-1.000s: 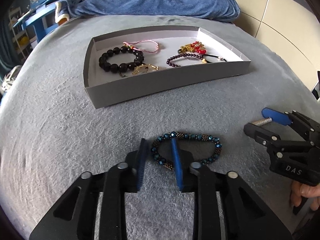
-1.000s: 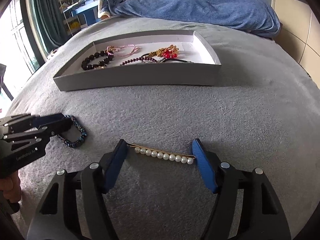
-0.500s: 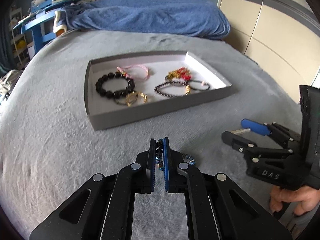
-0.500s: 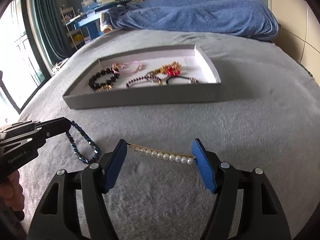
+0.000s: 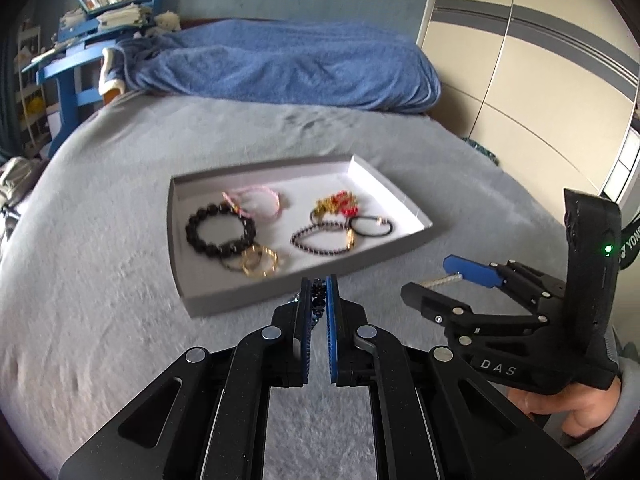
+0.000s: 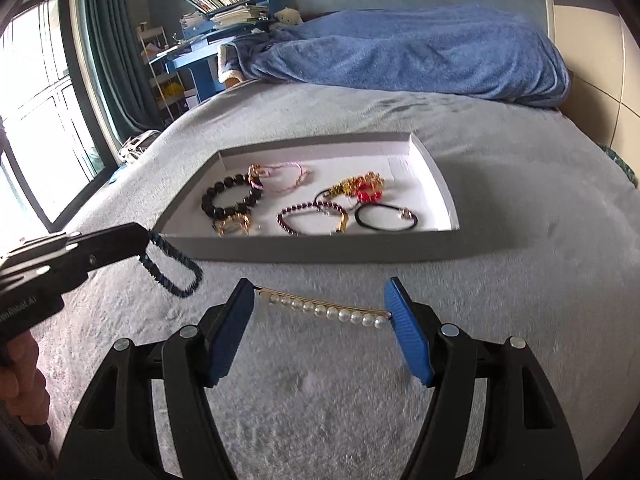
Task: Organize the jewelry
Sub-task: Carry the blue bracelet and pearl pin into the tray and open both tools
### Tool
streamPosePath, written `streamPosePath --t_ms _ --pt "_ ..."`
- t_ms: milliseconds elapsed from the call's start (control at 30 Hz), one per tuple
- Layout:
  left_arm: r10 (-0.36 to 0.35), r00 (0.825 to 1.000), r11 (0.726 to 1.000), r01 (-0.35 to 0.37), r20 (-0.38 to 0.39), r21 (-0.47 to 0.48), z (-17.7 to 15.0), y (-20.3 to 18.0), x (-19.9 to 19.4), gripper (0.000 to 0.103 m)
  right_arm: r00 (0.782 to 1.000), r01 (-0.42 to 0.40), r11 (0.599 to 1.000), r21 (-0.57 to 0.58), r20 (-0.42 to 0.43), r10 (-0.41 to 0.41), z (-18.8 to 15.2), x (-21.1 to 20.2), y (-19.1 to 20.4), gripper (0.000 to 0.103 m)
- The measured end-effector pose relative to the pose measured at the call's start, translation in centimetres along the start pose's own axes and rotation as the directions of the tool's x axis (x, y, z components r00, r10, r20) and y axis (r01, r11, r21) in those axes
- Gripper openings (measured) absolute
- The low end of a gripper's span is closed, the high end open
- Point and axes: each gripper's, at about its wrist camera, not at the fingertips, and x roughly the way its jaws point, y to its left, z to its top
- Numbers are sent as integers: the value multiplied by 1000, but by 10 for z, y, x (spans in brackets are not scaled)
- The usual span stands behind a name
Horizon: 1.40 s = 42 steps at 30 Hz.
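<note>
My left gripper (image 5: pixel 319 285) is shut on a dark blue beaded bracelet (image 6: pixel 172 268), which hangs from its tips above the grey bed, just in front of the grey tray (image 5: pixel 224 304). My right gripper (image 6: pixel 322 308) grips a pearl hair pin (image 6: pixel 324 312) endwise between its blue pads and holds it above the bed, in front of the tray (image 6: pixel 320 248). In the tray lie a black bead bracelet (image 5: pixel 220 230), a pink cord bracelet (image 5: pixel 256 200), gold pieces (image 5: pixel 260 262), a purple bead bracelet (image 5: pixel 320 238), a red and gold piece (image 5: pixel 338 204) and a black hair tie (image 5: pixel 370 226).
A blue blanket (image 5: pixel 288 64) lies along the far edge of the grey bed. A blue desk with books (image 5: pixel 96 32) stands at the back left. A wardrobe (image 5: pixel 540 72) is on the right, a window (image 6: pixel 36 120) on the left.
My left gripper closed on the blue bracelet and lifted it off the bed toward the tray. My right gripper lifted the pearl pin up as well.
</note>
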Motion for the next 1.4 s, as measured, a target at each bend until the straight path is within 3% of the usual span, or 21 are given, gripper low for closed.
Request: streamPosePath --t_ms 667,967,1400 --pt "20 997 998 -16 73 -58 61 40 9 8 1000 -14 999 -36 25 15 65 33 -14 67" --pt "45 998 998 -42 45 -55 66 52 30 8 1000 -14 999 -38 -16 13 69 66 -19 67" --pt "91 995 995 -93 -52 -39 46 61 64 8 996 -15 999 -38 -85 12 61 103 -21 67"
